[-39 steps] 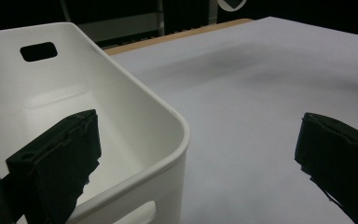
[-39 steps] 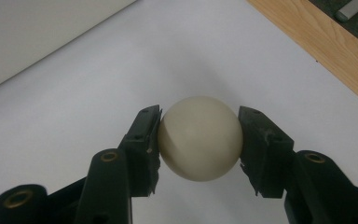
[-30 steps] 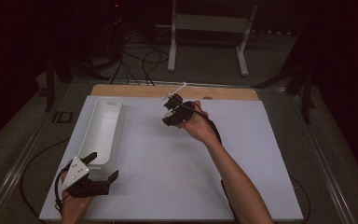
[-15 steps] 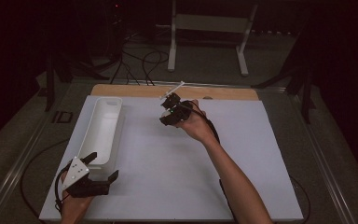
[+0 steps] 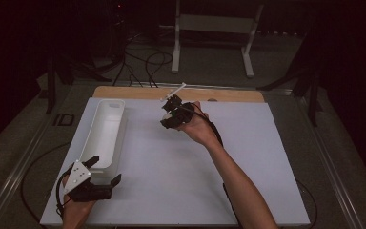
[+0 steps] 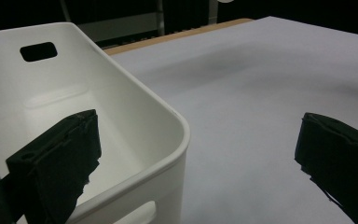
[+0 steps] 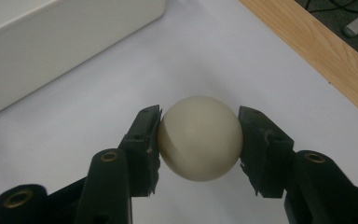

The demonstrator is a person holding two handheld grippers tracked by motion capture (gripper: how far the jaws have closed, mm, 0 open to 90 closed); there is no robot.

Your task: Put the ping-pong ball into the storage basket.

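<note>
Dim high view, dark surroundings, bright gripper views, soft shadows, slight blur

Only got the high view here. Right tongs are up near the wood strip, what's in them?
Observer: A cream ball, clamped between both pads of the right tongs.
Operator: Lifted or on the table?
Observer: Can't tell for sure; the white sheet lies close behind it.
Operator: Left tongs, anything in them?
Observer: Nothing. The left tongs are wide open and straddle the near corner of the white bin, one pad inside, one out over the sheet.
Operator: Bin loaded?
Observer: The part that shows is bare.
</note>
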